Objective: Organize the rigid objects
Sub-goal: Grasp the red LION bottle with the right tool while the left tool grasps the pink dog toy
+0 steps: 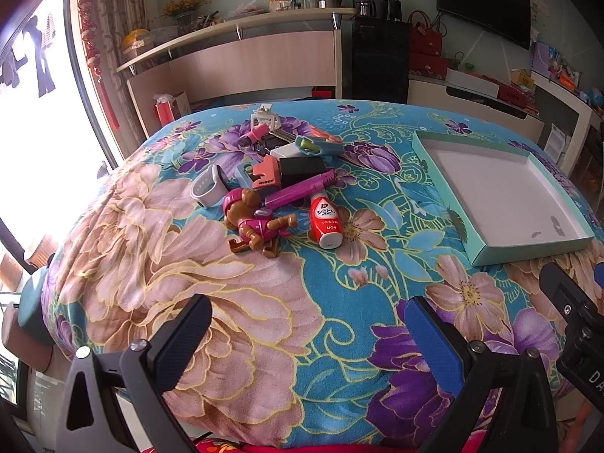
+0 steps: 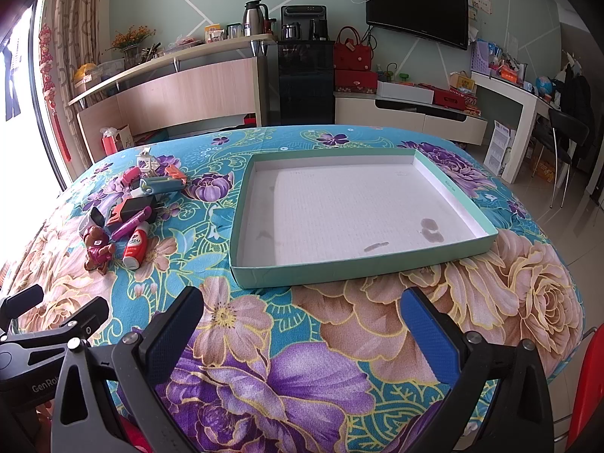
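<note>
Rigid objects, small & mixed, lie in a loose heap (image 1: 279, 173) on the floral blue-pink-purple cloth covering the bench (image 1: 339, 321), left of centre. Nearest me in the heap: brown toy dog figure in pink outfit (image 1: 256, 222), on its side; just right of it, red plastic bottle w/ white cap (image 1: 326, 222), cap toward me. Behind these: magenta marker-like tube (image 1: 298, 190) lying across a black block (image 1: 302, 170) & a salmon-pink clip (image 1: 266, 173); grey-white wristband (image 1: 207, 188) at heap's left edge. Farther back: teal case (image 1: 317, 145), small pink cylinder (image 1: 255, 136), white plastic piece (image 1: 264, 113). Shallow mint-green cardboard tray w/ white inside (image 2: 487, 222) sits on the cloth, well apart from the heap to its right; nothing in it, a few grey stains on its floor. My left tongs (image 1: 305, 336): jaws spread wide, holding nothing, above the cloth's near edge. My right tongs (image 2: 302, 332): same, wide apart & holding nothing, facing the tray's near wall.
</note>
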A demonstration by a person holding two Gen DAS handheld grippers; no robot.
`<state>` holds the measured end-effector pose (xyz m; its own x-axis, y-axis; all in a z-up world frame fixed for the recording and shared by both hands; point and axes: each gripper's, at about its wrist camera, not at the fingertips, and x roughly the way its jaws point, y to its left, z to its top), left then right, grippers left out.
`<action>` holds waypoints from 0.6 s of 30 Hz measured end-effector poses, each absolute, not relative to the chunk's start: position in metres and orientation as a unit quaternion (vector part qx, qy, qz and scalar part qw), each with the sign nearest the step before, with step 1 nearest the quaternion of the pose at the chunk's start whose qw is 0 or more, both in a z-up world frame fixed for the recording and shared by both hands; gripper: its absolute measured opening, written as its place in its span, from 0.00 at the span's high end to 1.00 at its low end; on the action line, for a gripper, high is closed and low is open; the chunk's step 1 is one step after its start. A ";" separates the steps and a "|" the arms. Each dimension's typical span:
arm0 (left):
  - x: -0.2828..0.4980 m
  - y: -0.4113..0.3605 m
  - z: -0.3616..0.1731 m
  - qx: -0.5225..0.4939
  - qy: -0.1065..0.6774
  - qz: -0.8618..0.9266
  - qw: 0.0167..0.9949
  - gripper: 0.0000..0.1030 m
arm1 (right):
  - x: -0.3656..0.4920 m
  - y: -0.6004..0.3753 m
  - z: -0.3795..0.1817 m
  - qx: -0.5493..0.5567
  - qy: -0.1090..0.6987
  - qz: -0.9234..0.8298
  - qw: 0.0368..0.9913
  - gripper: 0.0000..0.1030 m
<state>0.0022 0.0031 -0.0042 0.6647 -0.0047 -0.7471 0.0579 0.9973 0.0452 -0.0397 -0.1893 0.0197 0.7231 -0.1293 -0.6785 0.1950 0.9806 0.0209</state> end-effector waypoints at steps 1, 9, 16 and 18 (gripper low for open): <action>0.002 0.003 -0.004 0.032 0.409 -0.018 0.912 0.00 | -0.040 -0.189 0.020 0.045 0.362 -0.088 0.927 0.00; 0.007 0.012 -0.001 0.010 0.413 -0.021 0.911 0.00 | -0.038 -0.189 0.021 0.046 0.364 -0.079 0.927 0.00; 0.047 0.053 0.009 -0.015 0.430 -0.001 0.903 0.00 | -0.009 -0.170 0.049 0.047 0.359 -0.006 0.932 0.00; 0.062 0.068 0.009 -0.021 0.444 0.009 0.896 0.00 | 0.006 -0.155 0.057 0.033 0.360 0.016 0.932 0.00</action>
<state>0.0617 0.0677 0.0087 0.6062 -0.0021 -0.7953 -0.0343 0.9990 -0.0288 0.0062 -0.1548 0.0567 0.7397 0.0534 -0.6708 -0.0065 0.9974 0.0722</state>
